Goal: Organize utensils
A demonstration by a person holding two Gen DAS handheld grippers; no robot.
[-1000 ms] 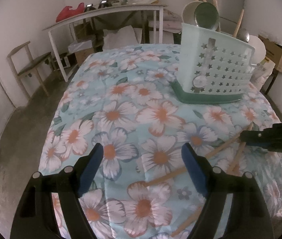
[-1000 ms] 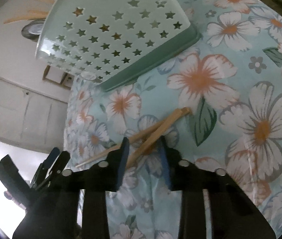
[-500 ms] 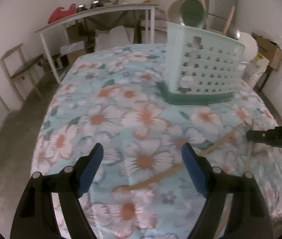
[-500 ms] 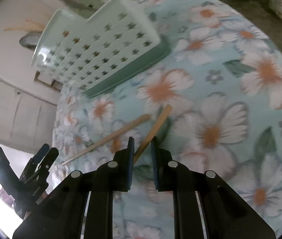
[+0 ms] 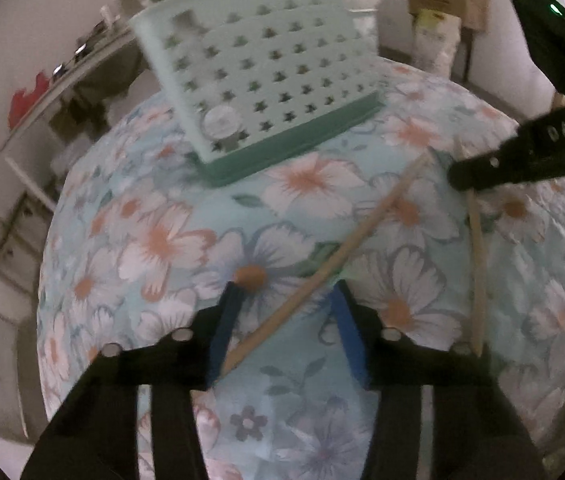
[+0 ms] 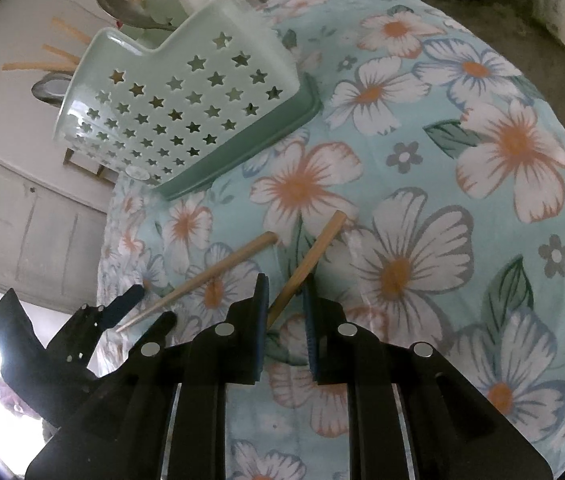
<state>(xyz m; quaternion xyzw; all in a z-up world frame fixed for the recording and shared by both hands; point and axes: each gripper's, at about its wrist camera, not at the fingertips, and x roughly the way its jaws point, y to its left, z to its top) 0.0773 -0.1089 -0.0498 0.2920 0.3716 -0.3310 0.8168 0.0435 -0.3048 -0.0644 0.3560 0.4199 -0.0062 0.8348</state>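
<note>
- Wooden chopsticks, two of them, lie apart on a flowered tablecloth [image 6: 482, 208]; both show in both views.
- In the right wrist view, the right gripper [image 6: 285, 312] fills the lower middle of the frame, its blue-lined fingers [image 6: 261, 304] drawn close around the thin end of one chopstick [image 6: 310, 256], which slants up to the right. Whether the pads actually press the wood cannot be told.
- The other chopstick [image 6: 202, 280] lies just left of it, with its thin tip between the fingers of the left gripper [image 6: 150, 304] at the lower left of that frame.
- In the left wrist view, the left gripper [image 5: 286, 320] stands wide apart at the bottom centre, and the same chopstick [image 5: 322, 268] runs diagonally through the gap toward the upper right.
- At the right edge of that view, the black nose of the right gripper [image 5: 462, 178] sits over the top of the nearly upright chopstick [image 5: 478, 260].
- A pale green holder [image 6: 170, 108] with star-shaped holes stands on the cloth at the upper left of the right wrist view, with spoons [image 6: 122, 4] and more sticks poking out of its top.
</note>
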